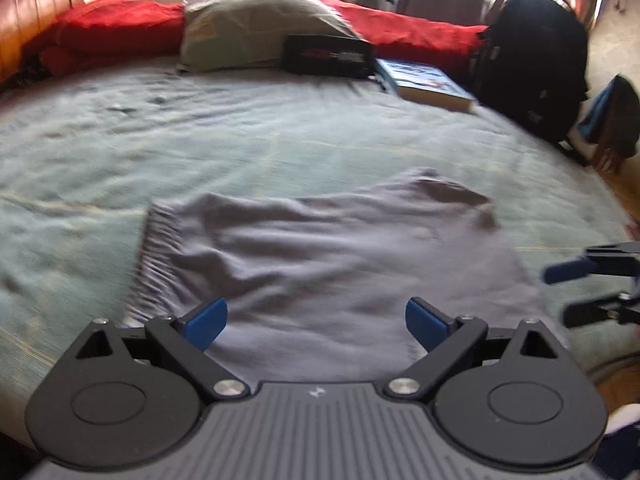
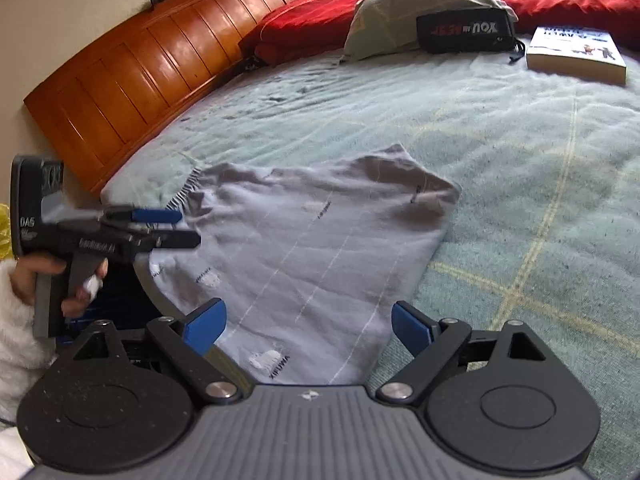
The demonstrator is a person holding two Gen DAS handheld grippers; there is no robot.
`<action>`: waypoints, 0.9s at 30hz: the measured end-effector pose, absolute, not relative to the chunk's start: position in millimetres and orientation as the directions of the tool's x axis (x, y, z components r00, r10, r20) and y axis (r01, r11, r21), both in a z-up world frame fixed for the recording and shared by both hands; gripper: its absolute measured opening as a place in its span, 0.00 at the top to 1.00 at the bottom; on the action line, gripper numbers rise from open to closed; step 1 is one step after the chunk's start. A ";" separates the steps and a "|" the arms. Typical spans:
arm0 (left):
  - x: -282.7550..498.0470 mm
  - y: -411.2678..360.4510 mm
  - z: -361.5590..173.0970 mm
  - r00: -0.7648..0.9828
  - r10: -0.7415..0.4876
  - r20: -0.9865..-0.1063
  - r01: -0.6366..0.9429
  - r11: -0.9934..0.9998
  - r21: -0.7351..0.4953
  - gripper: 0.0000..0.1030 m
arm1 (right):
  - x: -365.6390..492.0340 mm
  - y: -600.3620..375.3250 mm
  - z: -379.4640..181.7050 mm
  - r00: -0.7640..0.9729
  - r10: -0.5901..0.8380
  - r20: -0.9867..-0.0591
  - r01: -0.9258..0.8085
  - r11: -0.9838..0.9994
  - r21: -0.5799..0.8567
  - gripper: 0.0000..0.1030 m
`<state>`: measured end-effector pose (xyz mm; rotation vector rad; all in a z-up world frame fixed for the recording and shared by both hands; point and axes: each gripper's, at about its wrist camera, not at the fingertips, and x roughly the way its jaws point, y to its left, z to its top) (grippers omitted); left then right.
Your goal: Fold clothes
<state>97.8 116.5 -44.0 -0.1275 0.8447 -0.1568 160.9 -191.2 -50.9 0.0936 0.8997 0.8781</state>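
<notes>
A grey garment (image 1: 312, 256) lies flat on the green bedspread (image 1: 280, 136), its gathered elastic edge (image 1: 156, 256) to the left. Open and empty, my left gripper (image 1: 316, 322) hovers over the garment's near edge. In the right wrist view the same garment (image 2: 320, 248) shows white stitch lines and small labels. My right gripper (image 2: 308, 326) is open above its near right corner and holds nothing. The left gripper (image 2: 188, 228), held by a hand (image 2: 40, 280), hangs at the garment's left edge. The right gripper (image 1: 568, 292) appears at the right of the left wrist view.
At the far side of the bed lie a grey pillow (image 1: 256, 28), red bedding (image 1: 120, 28), a black pouch (image 1: 328, 56) and a book (image 1: 428, 84). A black backpack (image 1: 532, 64) stands at the right. A wooden headboard (image 2: 140, 72) runs along the left.
</notes>
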 end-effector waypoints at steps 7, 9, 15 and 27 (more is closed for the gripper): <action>83.3 128.8 -50.9 0.634 -0.159 -0.757 0.029 0.983 -0.182 0.07 | 159.5 -189.6 -51.1 0.310 0.693 -0.651 -0.626 0.664 0.408 0.09; 79.3 129.2 -43.5 0.650 -0.166 -0.742 0.037 0.982 -0.187 0.07 | 162.2 -191.7 -52.4 0.307 0.697 -0.648 -0.612 0.666 0.426 0.09; 79.9 136.4 -43.4 0.651 -0.153 -0.743 0.003 0.980 -0.200 0.07 | 171.6 -203.3 -56.1 0.288 0.726 -0.624 -0.555 0.658 0.509 0.08; 70.6 172.7 -16.9 0.720 -0.106 -0.686 -0.082 0.968 -0.236 0.08 | 194.9 -218.4 -73.3 0.232 0.764 -0.603 -0.448 0.634 0.631 0.07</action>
